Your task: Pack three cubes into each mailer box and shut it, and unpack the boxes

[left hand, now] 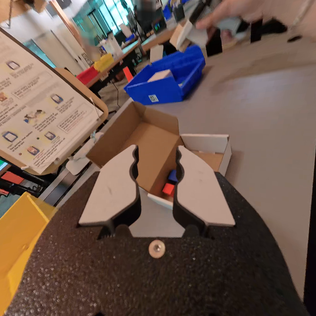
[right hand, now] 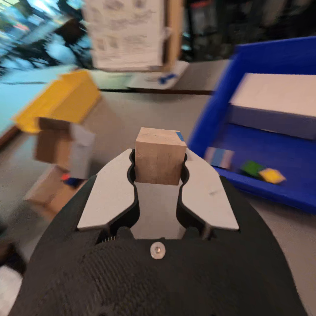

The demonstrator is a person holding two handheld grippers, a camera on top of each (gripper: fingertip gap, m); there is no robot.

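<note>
Left wrist view: left gripper (left hand: 156, 159) spread wide, empty, over open mailer box (left hand: 153, 136) holding red cube (left hand: 168, 188) and blue cube (left hand: 172, 175); blue bin (left hand: 164, 90) at 12 o'clock | Right wrist view: right gripper (right hand: 158, 159) clamped on wooden cube (right hand: 159, 159) (surroundings blurred); blue bin (right hand: 256, 188) at 3 o'clock; mailer box (right hand: 56, 148) at 9 o'clock.

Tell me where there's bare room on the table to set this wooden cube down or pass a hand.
Free: the grey table right of the open mailer box and in front of the blue bin; also the strip between yellow bin and blue bin. Crowded: the box's near end, where a red cube and blue cube sit, and the left edge by the sign board.
</note>
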